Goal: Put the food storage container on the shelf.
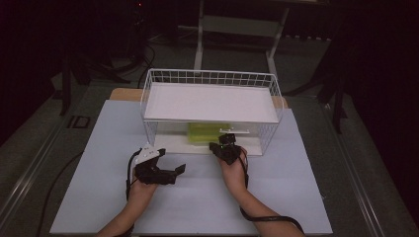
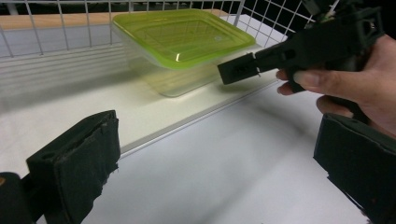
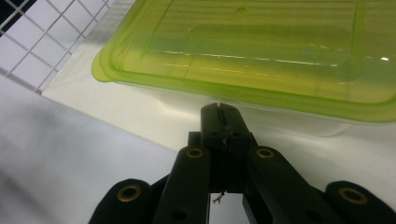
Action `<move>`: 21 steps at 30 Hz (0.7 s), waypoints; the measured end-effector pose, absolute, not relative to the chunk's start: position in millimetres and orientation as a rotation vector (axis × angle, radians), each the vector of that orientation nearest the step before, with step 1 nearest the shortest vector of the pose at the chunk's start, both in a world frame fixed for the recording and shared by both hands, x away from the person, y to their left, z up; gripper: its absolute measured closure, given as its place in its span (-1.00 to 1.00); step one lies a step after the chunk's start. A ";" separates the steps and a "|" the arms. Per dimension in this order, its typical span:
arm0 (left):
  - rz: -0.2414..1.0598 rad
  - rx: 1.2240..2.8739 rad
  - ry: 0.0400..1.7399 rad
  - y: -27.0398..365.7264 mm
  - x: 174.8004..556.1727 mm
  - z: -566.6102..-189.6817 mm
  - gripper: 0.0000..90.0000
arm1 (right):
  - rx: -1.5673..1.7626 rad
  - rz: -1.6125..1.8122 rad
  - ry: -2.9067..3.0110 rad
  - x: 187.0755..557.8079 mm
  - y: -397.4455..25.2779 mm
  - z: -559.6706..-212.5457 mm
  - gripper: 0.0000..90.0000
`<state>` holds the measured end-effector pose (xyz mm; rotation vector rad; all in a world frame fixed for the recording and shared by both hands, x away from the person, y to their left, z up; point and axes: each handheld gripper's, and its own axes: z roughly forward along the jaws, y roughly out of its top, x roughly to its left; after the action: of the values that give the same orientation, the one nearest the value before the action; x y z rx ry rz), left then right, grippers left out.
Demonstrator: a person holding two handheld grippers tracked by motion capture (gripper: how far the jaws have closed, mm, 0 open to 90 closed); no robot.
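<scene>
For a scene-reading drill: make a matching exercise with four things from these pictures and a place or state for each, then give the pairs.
Things:
1. clear plastic container with green lid
2. white wire rack
3. left gripper
4. right gripper

Places or states:
A. jaws wide apart
B. jaws closed, tips at the container's near side
C. on the rack's bottom shelf
D. stands on the white table

Pairs: 1-C, 2-D, 3-A, 4-B
</scene>
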<state>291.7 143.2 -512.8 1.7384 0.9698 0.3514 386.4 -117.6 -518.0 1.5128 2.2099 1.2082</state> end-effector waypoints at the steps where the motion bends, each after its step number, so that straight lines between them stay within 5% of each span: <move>1: 0.356 1.737 0.969 143.4 291.5 -512.8 -0.97 | 1.515 1.211 2.207 387.6 -117.6 -518.2 1.00; 21: 0.369 1.744 0.958 144.4 292.6 -514.6 -0.97 | 1.534 1.231 2.176 406.9 -110.8 -520.5 1.00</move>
<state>292.6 144.4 -514.6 1.7440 0.9576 0.3686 406.9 -110.8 -520.5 1.5339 2.1764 1.2307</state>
